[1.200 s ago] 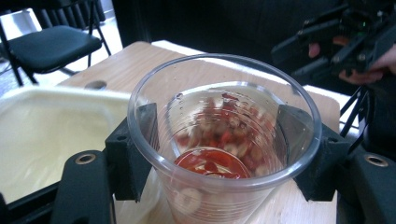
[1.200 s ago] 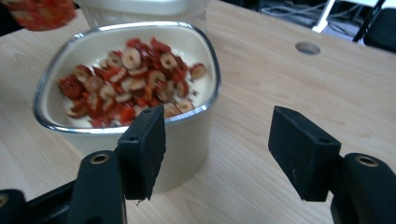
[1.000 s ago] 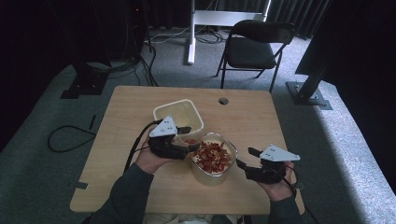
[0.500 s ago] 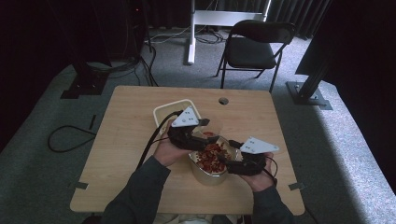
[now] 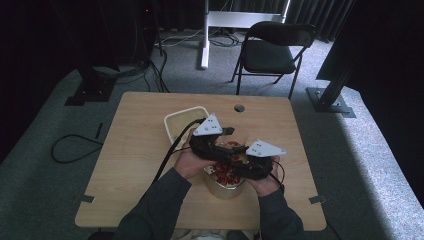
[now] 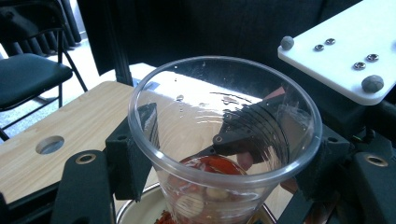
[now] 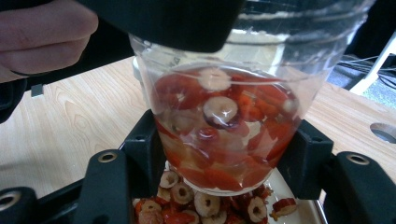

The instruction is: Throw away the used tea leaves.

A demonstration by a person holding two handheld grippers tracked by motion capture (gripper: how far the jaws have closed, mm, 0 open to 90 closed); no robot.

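A clear plastic cup (image 6: pixel 224 112) with red and white dried fruit slices (image 7: pixel 219 121) in its bottom hangs over a bowl (image 5: pixel 226 189) of the same slices. My left gripper (image 6: pixel 229 154) is shut on the cup just under its rim. My right gripper (image 7: pixel 224 158) faces it from the other side. Its jaws have just been closing with the cup (image 7: pixel 233 74) between them, and their pads (image 7: pixel 148 140) lie against the lower wall. In the high view the left gripper (image 5: pixel 231 145) and right gripper (image 5: pixel 236 164) meet above the bowl.
A cream rectangular tray (image 5: pixel 181 119) lies just behind the hands. A round hole (image 5: pixel 239 107) is cut in the wooden table (image 5: pixel 130 165) near its far edge. A black folding chair (image 5: pixel 272 52) stands beyond the table, and cables trail off to the left.
Both hands came together over the bowl. The left gripper carried the cup to the right. The right gripper came in from the table's right side and closed around the cup's lower part.
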